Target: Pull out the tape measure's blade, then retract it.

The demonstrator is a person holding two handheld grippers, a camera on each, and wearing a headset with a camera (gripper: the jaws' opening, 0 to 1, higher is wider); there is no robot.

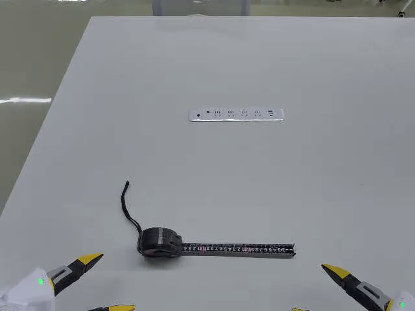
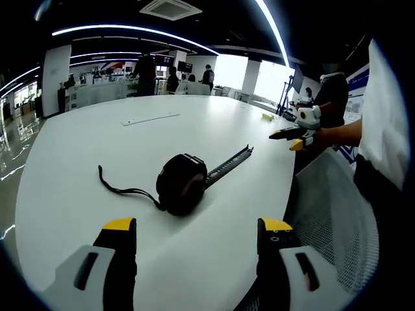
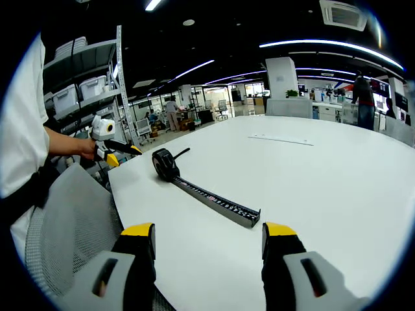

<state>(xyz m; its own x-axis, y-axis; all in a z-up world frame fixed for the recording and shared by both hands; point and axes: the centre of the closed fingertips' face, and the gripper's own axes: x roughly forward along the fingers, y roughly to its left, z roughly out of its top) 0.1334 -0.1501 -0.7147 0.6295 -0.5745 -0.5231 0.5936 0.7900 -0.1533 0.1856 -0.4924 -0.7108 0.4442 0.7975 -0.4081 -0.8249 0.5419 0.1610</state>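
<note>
tape measure [image 1: 159, 243] lies lower centre of head view on table [image 1: 259, 181], blade [image 1: 237, 249] out to its right. left gripper [image 2: 198, 227] and right gripper [image 3: 211, 230] both spread, empty. retract looks next: pin case, guide blade tip in slowly.

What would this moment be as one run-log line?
black round tape measure: on white table | dark blade: extended, flat | left hand-held gripper: open, off tape | right hand-held gripper: open, off tape
</note>
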